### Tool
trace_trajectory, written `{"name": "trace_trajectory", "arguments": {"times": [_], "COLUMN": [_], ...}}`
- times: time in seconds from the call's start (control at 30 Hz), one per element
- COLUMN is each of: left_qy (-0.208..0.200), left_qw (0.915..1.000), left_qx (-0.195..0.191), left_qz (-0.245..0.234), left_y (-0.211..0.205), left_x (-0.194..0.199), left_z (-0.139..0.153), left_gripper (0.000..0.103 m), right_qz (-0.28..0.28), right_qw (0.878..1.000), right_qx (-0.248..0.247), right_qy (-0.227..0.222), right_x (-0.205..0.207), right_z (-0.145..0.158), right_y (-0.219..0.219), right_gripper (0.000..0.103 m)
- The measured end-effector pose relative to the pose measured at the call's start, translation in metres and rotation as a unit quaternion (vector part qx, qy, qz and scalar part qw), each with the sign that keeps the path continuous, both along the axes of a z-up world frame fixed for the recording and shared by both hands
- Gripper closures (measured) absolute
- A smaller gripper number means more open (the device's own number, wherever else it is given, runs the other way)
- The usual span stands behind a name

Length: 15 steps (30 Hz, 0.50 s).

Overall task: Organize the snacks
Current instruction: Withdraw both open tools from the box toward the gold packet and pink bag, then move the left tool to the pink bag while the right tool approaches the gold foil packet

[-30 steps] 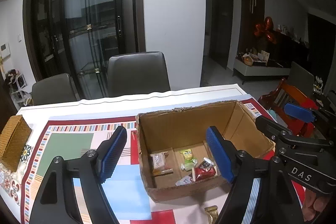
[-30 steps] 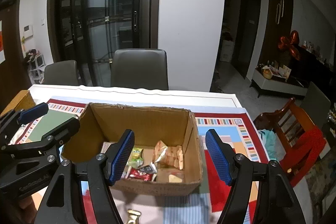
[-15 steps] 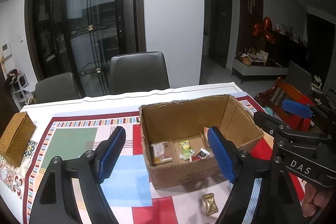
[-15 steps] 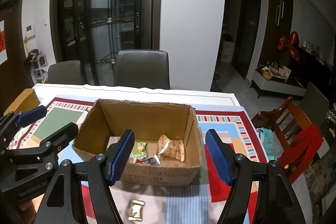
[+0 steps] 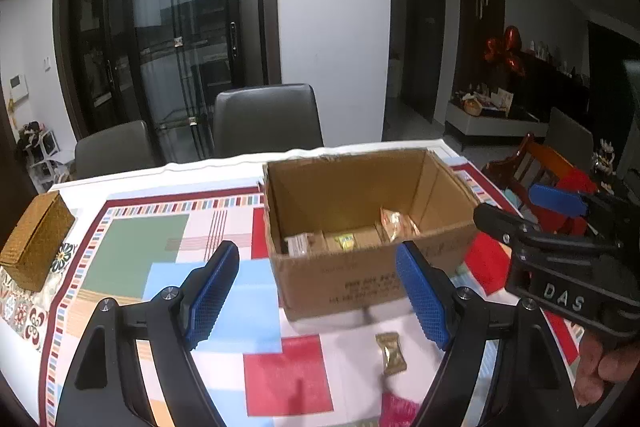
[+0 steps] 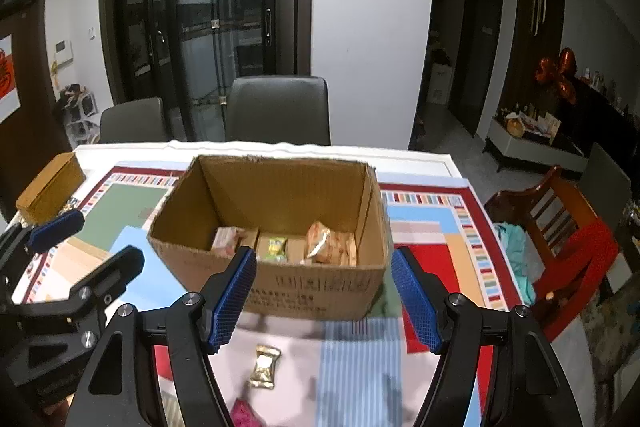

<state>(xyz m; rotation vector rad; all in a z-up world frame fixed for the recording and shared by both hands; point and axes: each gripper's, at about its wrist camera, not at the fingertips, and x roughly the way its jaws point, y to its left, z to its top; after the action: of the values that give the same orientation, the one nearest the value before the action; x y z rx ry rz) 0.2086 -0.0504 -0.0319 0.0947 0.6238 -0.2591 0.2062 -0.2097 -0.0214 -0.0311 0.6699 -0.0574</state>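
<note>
Both grippers, left (image 5: 318, 297) and right (image 6: 324, 301), tilt downward, jaws wide and empty; one gold candy (image 6: 264, 366) lies at 6 o'clock of one box (image 6: 320, 287).

Both wrist cameras look down-forward from near the table, sharing the cardboard box (image 5: 360, 247).

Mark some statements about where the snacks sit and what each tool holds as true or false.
1. A gold-wrapped candy lies on the mat in front of the cardboard box. True.
2. The cardboard box is empty. False: several snack packets lie inside.
3. The right tool grips the candy. False: it is open and holds nothing.
4. A woven box sits at the table's left edge. True.
5. The left tool is open. True.
</note>
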Motion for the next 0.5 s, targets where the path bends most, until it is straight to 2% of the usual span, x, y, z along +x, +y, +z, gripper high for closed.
{"name": "trace_trajectory", "arguments": {"times": [0.5], "left_qy": [0.063], "left_qw": [0.9973], "left_qx": [0.036], "left_qz": [-0.014], "left_y": [-0.016], "left_x": [-0.035], "left_z": [-0.039], "left_gripper": [0.023], "right_qz": [0.010], "right_qw": [0.997], "right_qx": [-0.001], "right_qy": [0.072], "right_x": [-0.018], "right_z": [-0.032], "right_y": [-0.003], "right_gripper": [0.032]}}
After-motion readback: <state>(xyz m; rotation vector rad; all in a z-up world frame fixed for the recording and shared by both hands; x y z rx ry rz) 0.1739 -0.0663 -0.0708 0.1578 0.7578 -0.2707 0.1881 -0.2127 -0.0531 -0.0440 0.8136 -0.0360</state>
